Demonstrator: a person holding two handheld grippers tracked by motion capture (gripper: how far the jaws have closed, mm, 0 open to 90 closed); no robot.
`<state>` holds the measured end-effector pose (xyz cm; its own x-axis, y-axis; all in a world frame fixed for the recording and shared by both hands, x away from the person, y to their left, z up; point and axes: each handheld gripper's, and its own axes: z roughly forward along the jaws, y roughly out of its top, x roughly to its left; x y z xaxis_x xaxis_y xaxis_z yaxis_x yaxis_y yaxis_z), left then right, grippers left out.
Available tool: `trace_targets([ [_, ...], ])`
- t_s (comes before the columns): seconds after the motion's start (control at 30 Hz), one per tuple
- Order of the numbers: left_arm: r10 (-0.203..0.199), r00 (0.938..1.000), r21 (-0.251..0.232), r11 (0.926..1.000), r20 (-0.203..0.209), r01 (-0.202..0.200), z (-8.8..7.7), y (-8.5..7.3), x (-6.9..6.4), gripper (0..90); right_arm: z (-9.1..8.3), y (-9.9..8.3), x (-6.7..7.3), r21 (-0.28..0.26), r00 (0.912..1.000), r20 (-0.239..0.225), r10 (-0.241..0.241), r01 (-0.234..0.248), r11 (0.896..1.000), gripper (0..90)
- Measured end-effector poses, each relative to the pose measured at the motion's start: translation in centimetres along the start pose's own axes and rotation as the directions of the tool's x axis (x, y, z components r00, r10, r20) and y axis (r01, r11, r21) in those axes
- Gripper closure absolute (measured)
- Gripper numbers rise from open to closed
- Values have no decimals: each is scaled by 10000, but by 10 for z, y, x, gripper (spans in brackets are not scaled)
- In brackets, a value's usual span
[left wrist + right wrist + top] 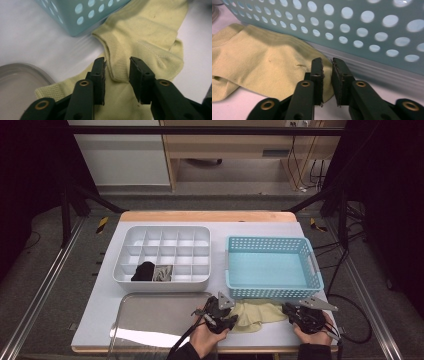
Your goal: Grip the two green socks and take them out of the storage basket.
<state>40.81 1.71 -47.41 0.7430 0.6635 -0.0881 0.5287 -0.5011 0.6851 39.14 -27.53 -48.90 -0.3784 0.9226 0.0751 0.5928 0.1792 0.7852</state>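
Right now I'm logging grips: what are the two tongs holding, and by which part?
Right tongs pinch the yellow sock's edge by the basket. Left tongs straddle its ribbed fold, not yet gripping.

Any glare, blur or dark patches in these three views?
High view: bright glare on the metal tray at the near edge, surroundings very dark, image soft. Left gripper view: yellow sock sharp, shadow under the blue basket. Right gripper view: jaws slightly soft up close, dark shadow along the basket's base.
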Motion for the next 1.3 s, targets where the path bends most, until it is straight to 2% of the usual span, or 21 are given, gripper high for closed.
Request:
trace_targets([
  [0.07, -27, 9999, 26, 10000, -98, 27, 0, 0, -1, 733, 0, 0, 2, 50, 10000, -24, 26, -26, 10000, 871],
  [0.13, -29, 9999, 29, 10000, -133, 29, 0, 0, -2, 745, -1, 0, 2, 54, 10000, -33, 20, -20, 10000, 878],
  [0.2, -45, 10000, 12, 10000, -88, 45, 0, 0, -3, 825, -1, 1, 2, 62, 10000, -44, -3, 4, 10000, 889],
  [0.3, 21, 10000, -16, 10000, -85, -21, -1, 0, -3, 841, -3, 2, 3, 22, 9998, -144, 101, -101, 9999, 891],
  [0.37, -26, 10000, -148, 9999, 51, 27, -5, 1, -2, 850, -9, 5, 4, -217, 9996, -236, 180, -185, 9996, 892],
  [0.4, -48, 9999, -248, 9997, 124, 51, -8, 1, -1, 850, -9, 5, 4, -217, 9996, -236, 180, -185, 9996, 892],
  [0.53, -96, 9984, -713, 9974, 565, 136, -29, 0, 3, 851, -25, 15, 11, -798, 9993, -359, -63, 35, 9968, 892],
  [0.6, -135, 9962, -1008, 9947, 863, 222, -47, -5, 9, 850, -31, 19, 17, -1008, 9987, -494, -155, 105, 9949, 892],
  [0.73, -141, 9961, -1199, 9925, 872, 245, -57, -10, 16, 850, -37, 25, 23, -1270, 9973, -662, -314, 228, 9916, 892],
  [0.8, -204, 9956, -1130, 9931, 917, 308, -53, -11, 19, 850, -38, 28, 28, -1351, 9969, -698, -370, 273, 9905, 893],
  [0.9, -180, 9944, -739, 9969, 1040, 258, -38, -11, 17, 850, -35, 27, 27, -1217, 9971, -663, -365, 282, 9922, 892],
  [0.93, -175, 9944, -553, 9982, 1047, 234, -29, -11, 14, 850, -29, 23, 25, -929, 9978, -573, -321, 267, 9953, 892],
  [1.0, -171, 9951, -471, 9987, 976, 218, -23, -11, 13, 850, -26, 21, 24, -845, 9981, -538, -286, 240, 9961, 892],
  [1.03, -171, 9956, -373, 9991, 924, 206, -20, -11, 14, 849, -18, 16, 18, -501, 9990, -419, -167, 146, 9986, 892],
  [1.07, -267, 9954, -324, 9990, 918, 298, -17, -11, 14, 849, -18, 16, 18, -501, 9990, -419, -167, 146, 9986, 892],
  [1.13, -304, 9948, -283, 9990, 976, 333, -14, -11, 14, 844, -13, 12, 13, -275, 9996, -267, -85, 78, 9996, 892],
  [1.3, -299, 9949, -554, 9978, 963, 353, -20, -11, 14, 755, -16, 10, 5, -316, 10000, -1, 37, -37, 9995, 892],
])
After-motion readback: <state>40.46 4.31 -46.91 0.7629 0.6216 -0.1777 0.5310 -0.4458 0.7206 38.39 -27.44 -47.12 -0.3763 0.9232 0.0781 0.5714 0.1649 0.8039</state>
